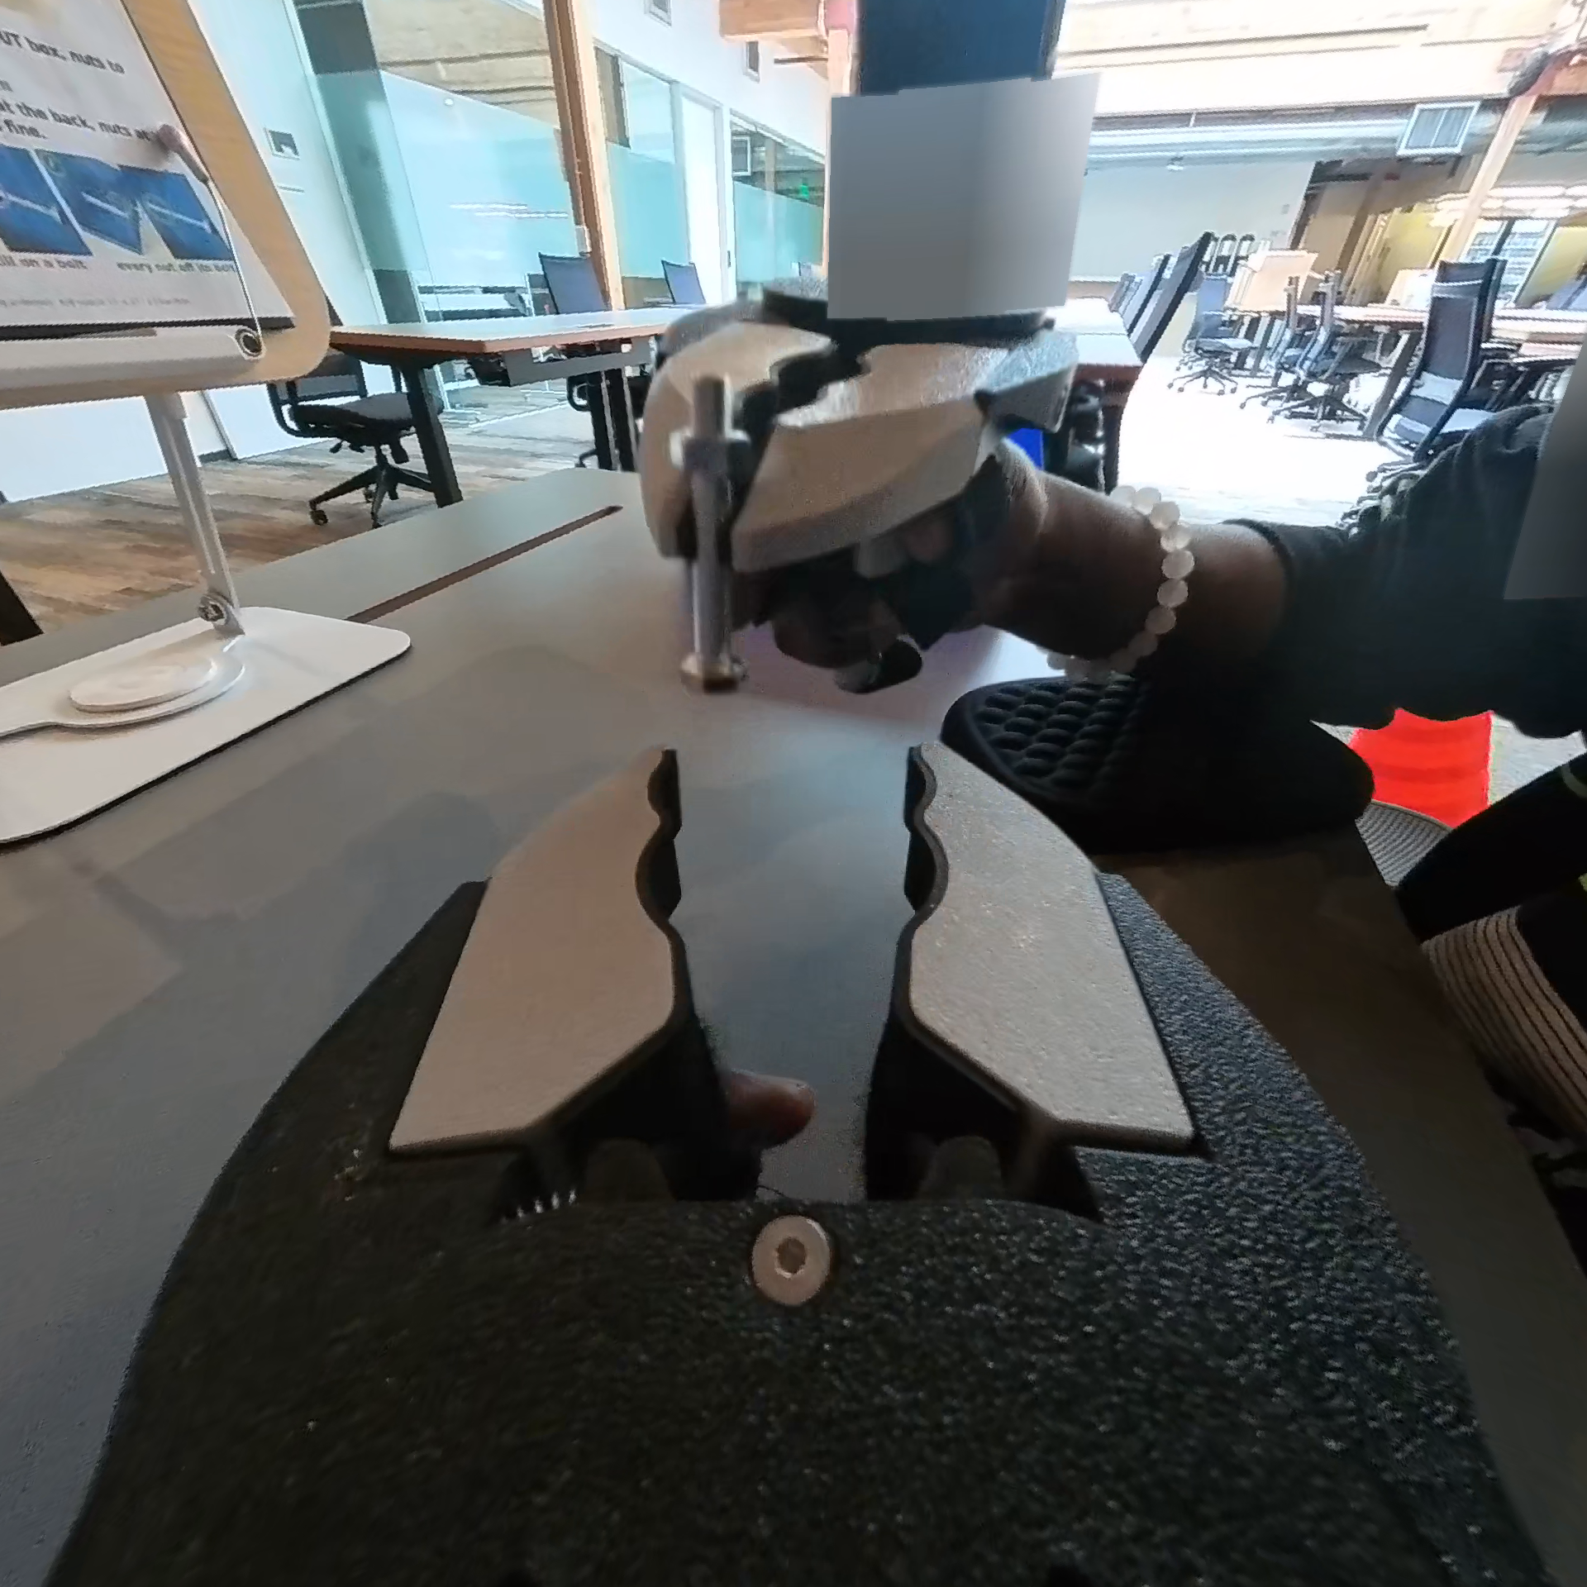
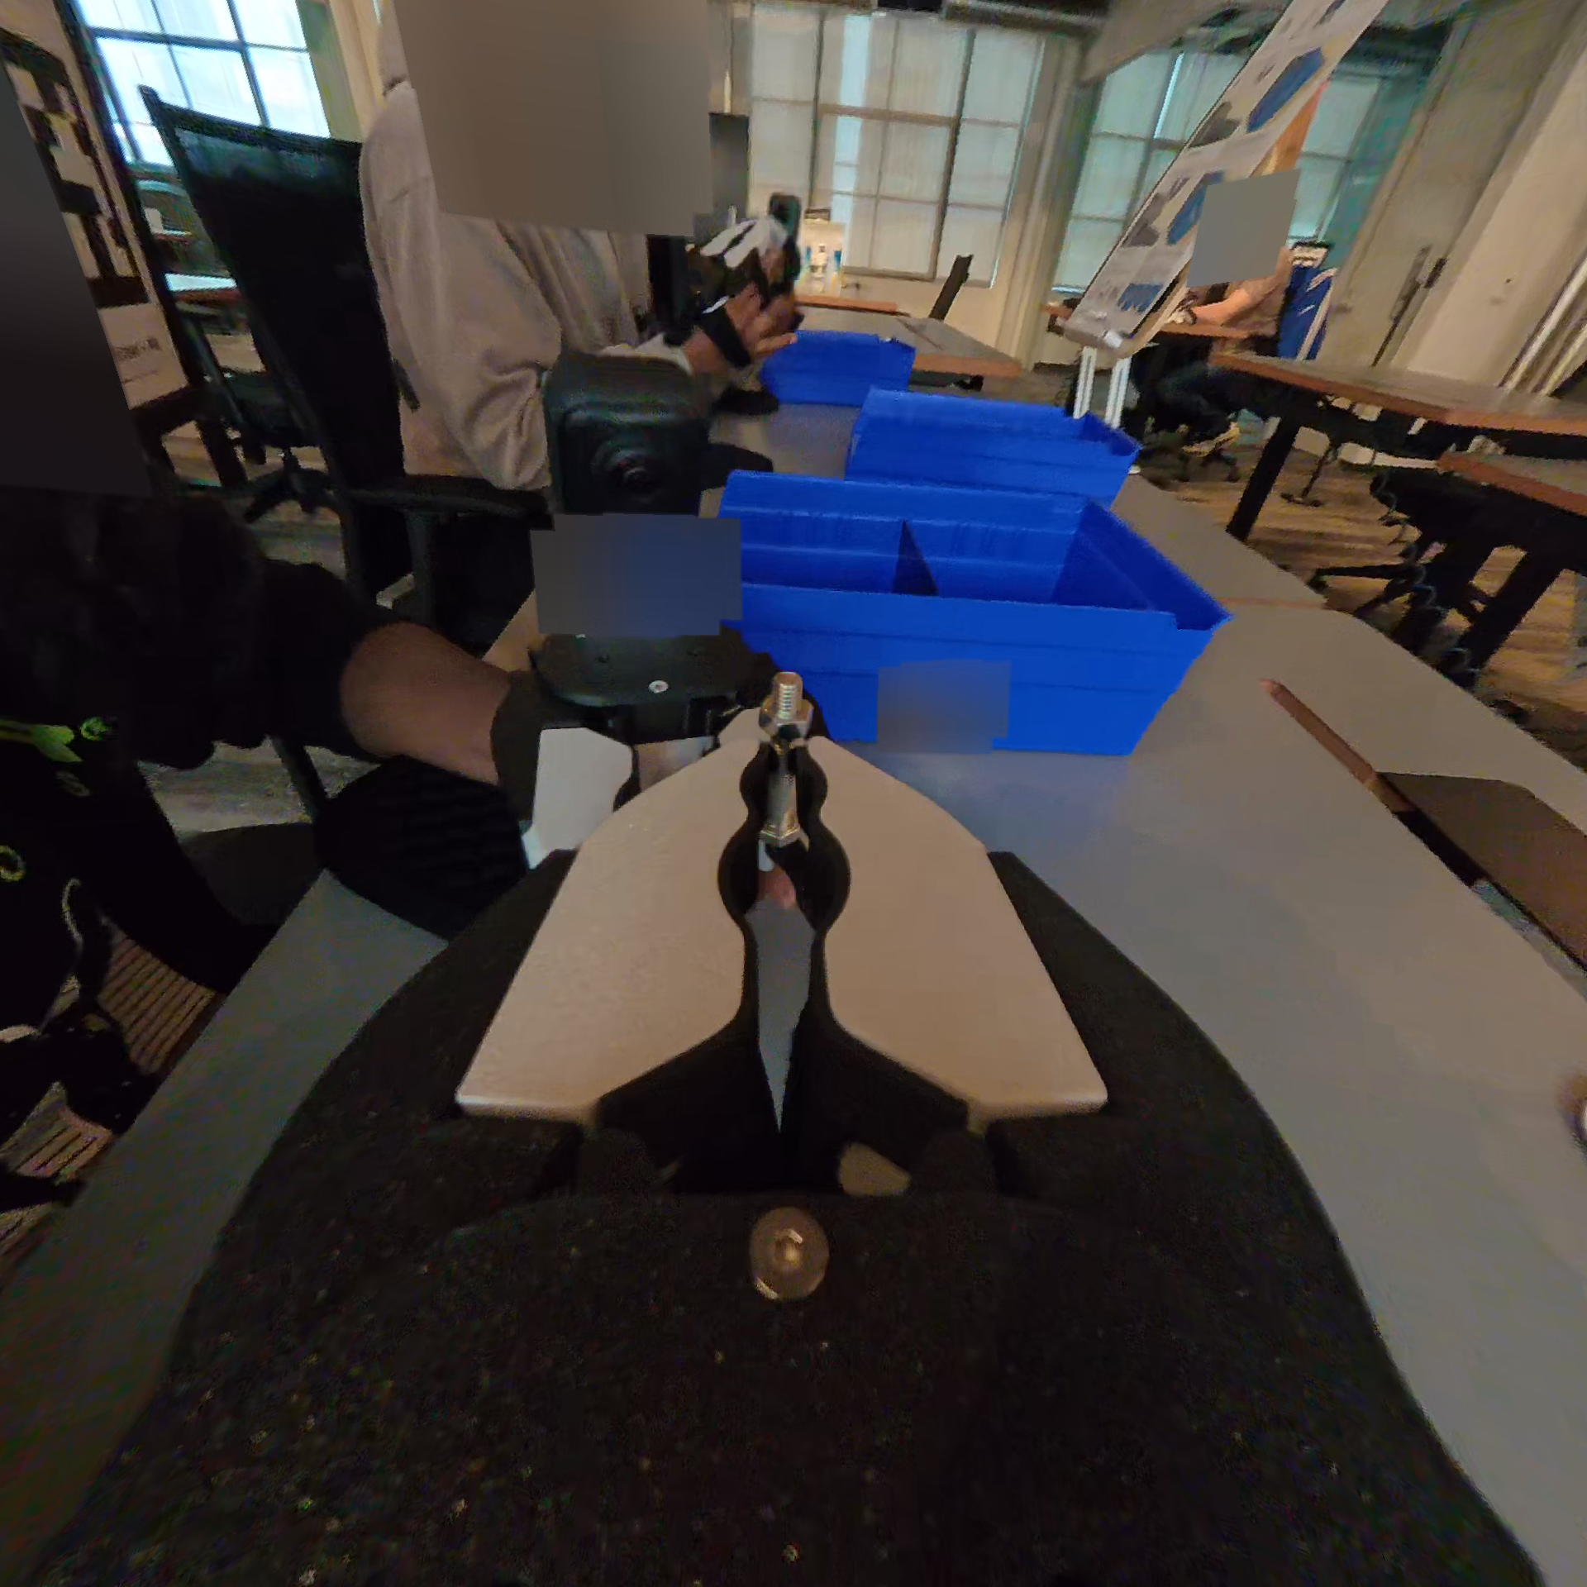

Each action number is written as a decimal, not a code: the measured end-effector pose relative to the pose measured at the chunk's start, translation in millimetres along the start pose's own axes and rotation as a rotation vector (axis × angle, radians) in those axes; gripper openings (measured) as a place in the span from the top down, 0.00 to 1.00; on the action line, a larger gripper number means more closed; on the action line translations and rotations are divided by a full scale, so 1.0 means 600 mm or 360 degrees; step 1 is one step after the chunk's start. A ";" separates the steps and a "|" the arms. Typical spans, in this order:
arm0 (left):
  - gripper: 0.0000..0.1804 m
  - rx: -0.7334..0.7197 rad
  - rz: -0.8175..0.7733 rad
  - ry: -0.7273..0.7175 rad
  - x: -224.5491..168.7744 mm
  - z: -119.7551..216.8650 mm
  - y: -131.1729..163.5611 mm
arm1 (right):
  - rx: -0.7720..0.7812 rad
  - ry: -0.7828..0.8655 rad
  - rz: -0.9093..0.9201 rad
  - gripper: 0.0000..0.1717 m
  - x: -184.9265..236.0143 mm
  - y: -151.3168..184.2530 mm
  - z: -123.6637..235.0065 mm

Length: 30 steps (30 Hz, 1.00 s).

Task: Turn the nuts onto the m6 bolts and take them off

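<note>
My left gripper [image 1: 790, 764] is open and empty, its pads wide apart over the bare grey table [image 1: 515, 773]. My right gripper [image 2: 786, 749] is shut on a silver bolt [image 2: 781, 781] that stands upright between its pads. A nut [image 2: 786, 717] sits on the thread near the bolt's top, just above the fingertips. The left wrist view shows the right gripper [image 1: 721, 489] ahead of my left one. It holds the bolt [image 1: 711, 558] with the hex head [image 1: 711, 670] down, close to the table, and the nut [image 1: 708, 446] is high on the thread.
A blue divided bin [image 2: 970, 653] stands just beyond the bolt, with two more blue bins [image 2: 988, 455] behind it. A white stand [image 1: 197, 661] with an instruction sheet is at the left. A black wrist pad [image 1: 1116, 756] lies at the table's right edge. Another person [image 2: 481, 343] works farther along the table. Across from one pair of fingers to the other is roughly 6 centimeters.
</note>
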<state>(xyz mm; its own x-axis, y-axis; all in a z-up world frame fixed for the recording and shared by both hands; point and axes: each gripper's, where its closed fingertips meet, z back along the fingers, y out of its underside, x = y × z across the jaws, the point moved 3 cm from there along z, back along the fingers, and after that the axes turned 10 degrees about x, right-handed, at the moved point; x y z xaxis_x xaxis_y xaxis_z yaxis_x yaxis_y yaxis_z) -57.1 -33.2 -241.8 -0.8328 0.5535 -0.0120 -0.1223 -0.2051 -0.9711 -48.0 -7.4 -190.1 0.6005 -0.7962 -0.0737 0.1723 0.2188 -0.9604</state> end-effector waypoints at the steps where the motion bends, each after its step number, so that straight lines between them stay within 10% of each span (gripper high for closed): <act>1: 0.71 -0.0005 -0.0002 -0.0005 0.000 0.000 0.000 | -0.0008 0.0023 0.0005 0.97 -0.004 -0.003 0.005; 8: 0.64 -0.0037 0.0027 -0.0023 0.006 0.003 -0.003 | -0.0001 0.0328 0.0126 0.97 -0.030 -0.056 0.092; 15: 0.61 0.0006 -0.0012 -0.0023 0.001 -0.002 0.000 | 0.0605 0.1121 0.0076 0.97 -0.085 -0.060 0.381; 21: 0.64 0.0028 -0.0043 -0.0017 -0.003 -0.004 0.002 | 0.1386 0.1517 -0.0656 0.97 -0.120 0.088 0.646; 30: 0.66 -0.0006 -0.0159 0.0205 -0.030 -0.001 0.001 | 0.1657 0.1233 -0.1844 0.97 -0.186 0.358 0.746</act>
<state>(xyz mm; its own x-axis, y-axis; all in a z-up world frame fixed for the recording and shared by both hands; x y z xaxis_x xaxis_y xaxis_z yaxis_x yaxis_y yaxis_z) -41.7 -42.8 -242.1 -0.7406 0.6697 0.0542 -0.1985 -0.1410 -0.9699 271.6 381.2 -268.2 -0.6155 -0.7850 0.0701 0.7823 -0.6193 -0.0672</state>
